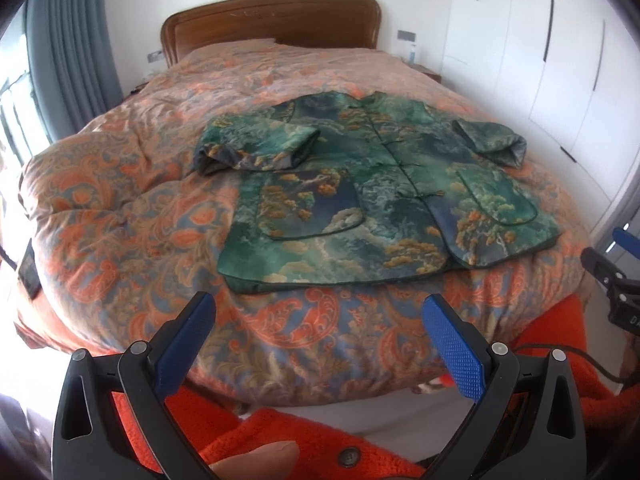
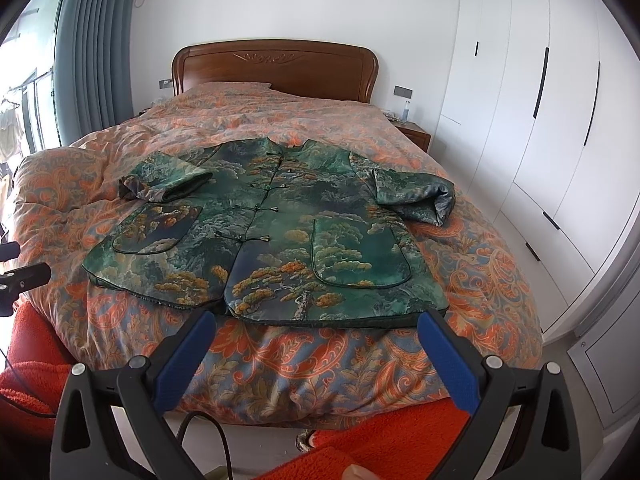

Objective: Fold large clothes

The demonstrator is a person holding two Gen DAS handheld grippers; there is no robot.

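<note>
A grey curtain (image 2: pixel 94 52) is hanging at the far left beside the bright window, and next to it the bed's wooden headboard (image 2: pixel 276 66) is standing against the white wall. The bed's orange paisley quilt (image 2: pixel 312 364) is covering the mattress, and a dark flat object (image 1: pixel 29 270), too blurred to identify, is lying on its left edge in the left wrist view. The left gripper (image 1: pixel 320 320) is hovering over the foot of the bed with its blue-padded jaws spread wide apart, gripping nothing and touching no cloth. Ahead of it, the green jacket (image 1: pixel 384 196) with its tree-and-cloud print is lying face up and flat on the middle of the quilt, collar toward the headboard and hem toward the foot of the bed, its front fastened down the middle. Its left sleeve (image 2: pixel 168 180) is lying folded in over the chest, and the right sleeve (image 2: pixel 416 196) is bending back at the cuff beside the body. The right gripper (image 2: pixel 316 336) is hanging just short of the jacket's hem, its jaws likewise spread wide and empty. An orange knitted garment (image 2: pixel 380 448) worn by the person is showing beneath both grippers. At the far right, white wardrobe doors (image 2: pixel 540 128) are lining the wall, with a small nightstand (image 2: pixel 416 134) standing between them and the headboard.
</note>
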